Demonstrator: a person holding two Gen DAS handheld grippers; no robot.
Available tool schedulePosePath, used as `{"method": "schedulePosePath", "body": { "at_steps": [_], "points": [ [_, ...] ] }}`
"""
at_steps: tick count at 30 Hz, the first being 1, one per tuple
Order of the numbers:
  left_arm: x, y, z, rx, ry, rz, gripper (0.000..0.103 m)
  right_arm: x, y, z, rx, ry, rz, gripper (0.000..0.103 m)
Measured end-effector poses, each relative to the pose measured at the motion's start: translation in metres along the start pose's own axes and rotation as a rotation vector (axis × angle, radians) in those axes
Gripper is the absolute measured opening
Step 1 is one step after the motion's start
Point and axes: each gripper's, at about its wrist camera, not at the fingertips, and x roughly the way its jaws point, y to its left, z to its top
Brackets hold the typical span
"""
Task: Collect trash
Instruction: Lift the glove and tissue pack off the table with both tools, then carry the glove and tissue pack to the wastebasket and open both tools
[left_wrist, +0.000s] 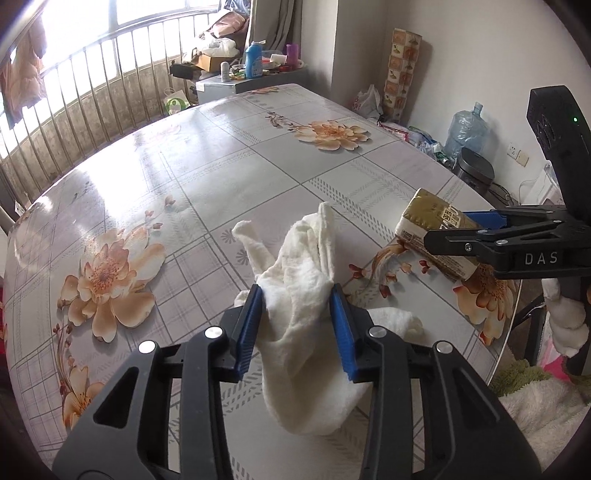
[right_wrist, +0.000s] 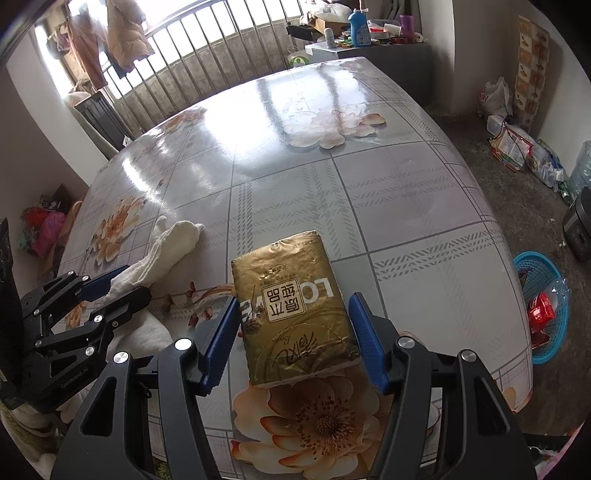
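where fingers (left_wrist: 255, 314) pinch, white cloth (left_wrist: 299, 284) hidden, gold pack (right_wrist: 295, 306) half covered

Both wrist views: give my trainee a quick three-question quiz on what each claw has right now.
1. True or false: the left claw has the crumpled white cloth between its blue pads.
2. What sits between the right claw pads?
A. a blue bottle
B. the gold plastic-wrapped tissue pack
C. a red can
3. Fill in: the round blue plastic basket stands on the ____, beside the flower-patterned table.

Key:
1. True; the cloth bunches between the pads and trails onto the table.
2. B; the pack lies on the table with a pad at each side.
3. Floor; it holds something red.
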Motion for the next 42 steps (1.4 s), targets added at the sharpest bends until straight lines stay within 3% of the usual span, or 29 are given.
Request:
{"method": "schedulePosePath", "body": {
  "at_steps": [3, 9, 16, 28, 37, 42],
  "points": [
    [0.001, 0.003, 0.002, -0.016, 0.005, 0.004, 0.022, 0.000, 0.001, 0.000, -0.003, -0.001, -0.001, 0.059],
    [-0.003, 0.003, 0.003, -0.018, 0.001, 0.015, 0.015, -0.001, 0.003, 0.001, -0.008, -0.005, -0.002, 0.059],
    [-0.014, -0.001, 0.006, 0.003, -0.023, 0.045, 0.014, -0.006, 0.008, 0.002, -0.013, -0.017, 0.018, 0.057],
    [-0.052, -0.023, 0.020, 0.059, -0.118, 0.089, 0.011, -0.043, 0.006, 0.000, 0.015, -0.119, 0.104, 0.057],
    [-0.085, -0.026, 0.046, 0.042, -0.211, -0.037, 0.011, -0.070, -0.010, -0.004, 0.090, -0.194, 0.127, 0.057],
    [-0.083, -0.030, 0.074, 0.034, -0.212, -0.110, 0.011, -0.083, -0.030, -0.010, 0.150, -0.241, 0.129, 0.057]
  ]
}}
